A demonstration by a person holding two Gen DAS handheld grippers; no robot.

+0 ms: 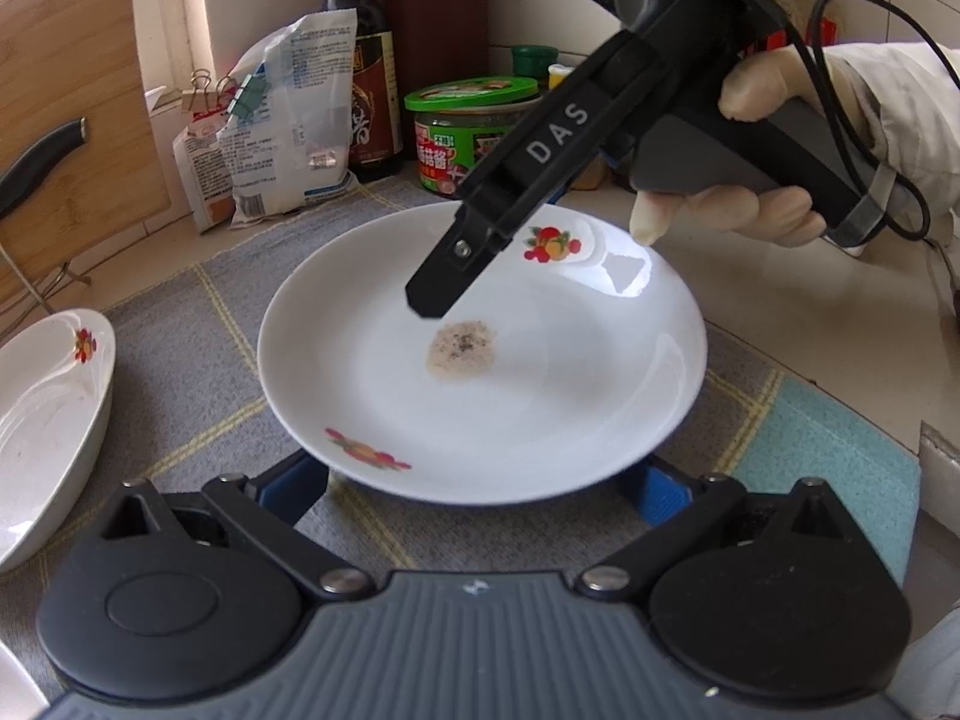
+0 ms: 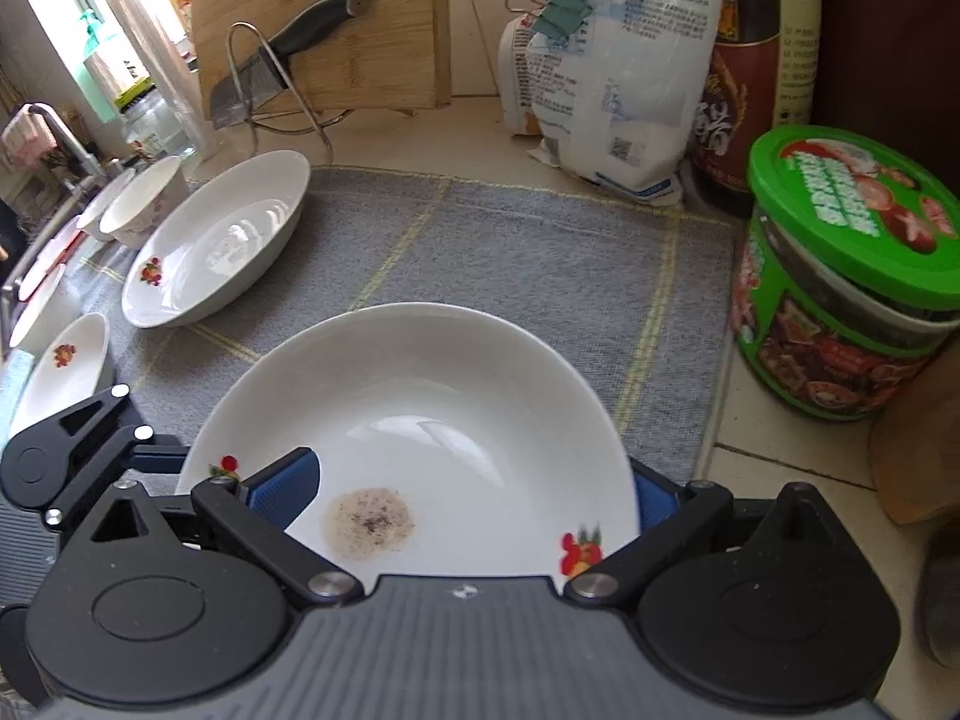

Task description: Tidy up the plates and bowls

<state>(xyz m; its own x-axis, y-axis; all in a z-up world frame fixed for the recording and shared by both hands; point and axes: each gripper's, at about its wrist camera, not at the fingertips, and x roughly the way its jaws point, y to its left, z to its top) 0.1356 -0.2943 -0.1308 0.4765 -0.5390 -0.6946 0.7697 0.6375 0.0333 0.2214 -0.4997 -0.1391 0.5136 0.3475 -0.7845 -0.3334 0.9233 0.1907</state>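
Plate (image 1: 480,360) white, fruit decals on rim, sitting on grey mat (image 2: 510,240) mid-counter; dried speckled residue patch (image 1: 462,348) in the well. Contact with mat not confirmable from either view.

Left gripper (image 1: 477,483) at near rim, jaws spread wide, blue pads (image 1: 297,489) either side and partly tucked under the rim edge. Nothing clamped.

Right gripper (image 2: 468,489) coming in over the opposite rim, gripped by a gloved hand (image 1: 750,204). Jaws also wide: one pad over the plate's inside, the other out past the rim. No pinch on anything.

Risks from here:
- Glazed ceramic, smooth blue pads: likely slip if closed only on the thin rim edge, worse with a tilted pull.
- Two tools on one plate: uneven lift, plate tipping off the left pads and dropping onto the mat or tile.
- Upper finger of right gripper close to the well: scraping or levering down on one side, flipping the far rim up.
- Residue: possible shedding into a clean stack.
- Oval dish (image 2: 216,240) well apart to the left, further bowls (image 2: 144,198) behind it: chip risk on a hard set-down there.
- Green-lidded jar (image 2: 852,276) near on the right: knock risk on any wide swing.
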